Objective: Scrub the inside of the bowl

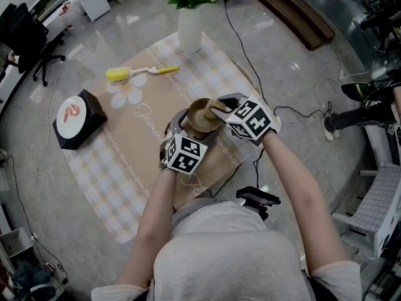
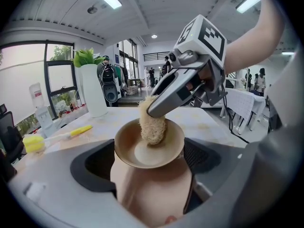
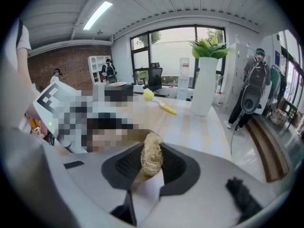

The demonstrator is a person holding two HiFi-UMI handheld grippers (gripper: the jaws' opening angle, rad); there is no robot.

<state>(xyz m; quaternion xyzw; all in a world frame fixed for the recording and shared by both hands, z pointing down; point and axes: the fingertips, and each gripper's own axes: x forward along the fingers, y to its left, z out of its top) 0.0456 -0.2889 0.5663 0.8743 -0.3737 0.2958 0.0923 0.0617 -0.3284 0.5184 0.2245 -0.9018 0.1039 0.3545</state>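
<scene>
Bowl (image 2: pixel 142 152): clamped in your left tongs (image 2: pixel 148 167). Loofah (image 2: pixel 153 127): pinched in your right tongs (image 3: pixel 151 161), pressed inside it. Risk: hard scrubbing could twist the bowl loose.

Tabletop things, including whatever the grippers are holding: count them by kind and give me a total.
bowl: 1
loofah scrubber: 1
yellow brush: 1
white vase with plant: 1
black box: 1
Total: 5
</scene>
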